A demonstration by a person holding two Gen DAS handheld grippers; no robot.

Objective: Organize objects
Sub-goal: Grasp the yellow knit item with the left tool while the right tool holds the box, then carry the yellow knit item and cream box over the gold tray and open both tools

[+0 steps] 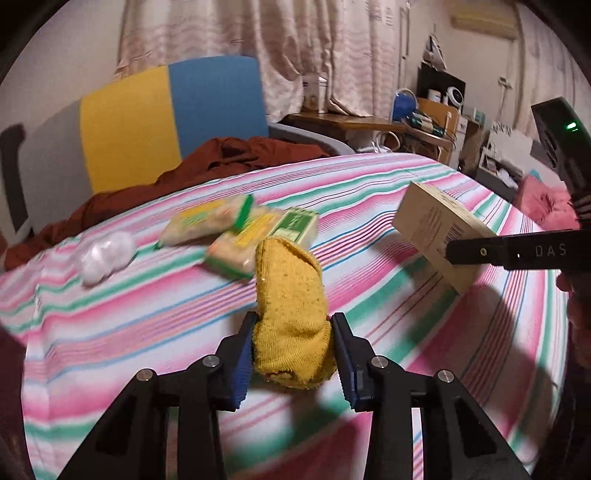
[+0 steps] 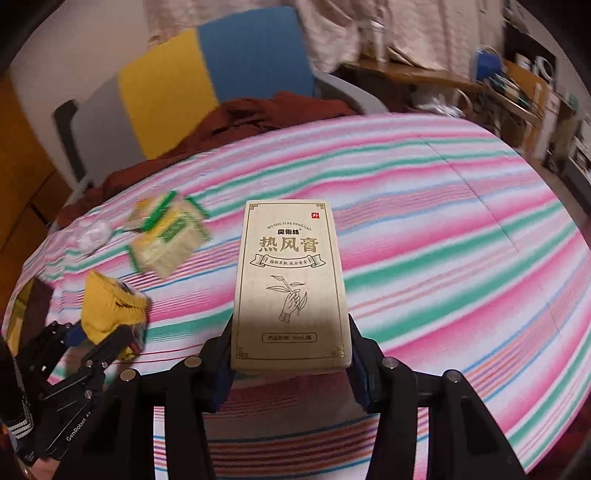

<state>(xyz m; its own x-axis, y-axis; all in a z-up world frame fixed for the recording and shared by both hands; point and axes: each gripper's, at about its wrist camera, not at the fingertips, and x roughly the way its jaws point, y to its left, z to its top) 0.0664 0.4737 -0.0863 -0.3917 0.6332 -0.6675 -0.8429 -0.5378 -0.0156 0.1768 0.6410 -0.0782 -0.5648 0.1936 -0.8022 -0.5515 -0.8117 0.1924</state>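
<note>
Left gripper [image 1: 293, 350] is clamped on the sock [image 1: 291, 317]: yellow knit, bunched between the blue pads [image 1: 242, 363], both pads pressing its lower part, the rest sticking forward past the fingertips. The sock is lifted clear of the bedspread [image 1: 369, 206]; its shadow falls on the stripes below the jaws. Same grip shows at lower left in the right wrist view, sock [image 2: 109, 312] in the left gripper [image 2: 110, 339].

Right gripper [image 2: 291, 354] is gripping the box [image 2: 291, 284]: tan carton, printed face toward the camera with Chinese text and a line drawing of a hand with a sprig. The jaws bear on its two long sides near the bottom end, and most of the box juts forward beyond them. In the left wrist view the box [image 1: 439, 240] hangs tilted above the bedspread with one black finger [image 1: 480, 251] across its side, a shadow under it.

On the bedspread, beyond the sock: a loose pile of green-and-yellow packets [image 1: 240, 230], overlapping. A white clump [image 1: 107, 254] lies just left of them, too blurred to identify. Both sit near the far left part of the bed.

The bedspread is striped pink, green, white and blue. A rust-red cloth [image 1: 221, 158] is heaped at its far edge. Behind that is a grey, yellow and blue headboard [image 1: 166, 114], with pale curtains [image 1: 258, 33] above it. A cluttered wooden desk [image 1: 369, 123] stands at right.
</note>
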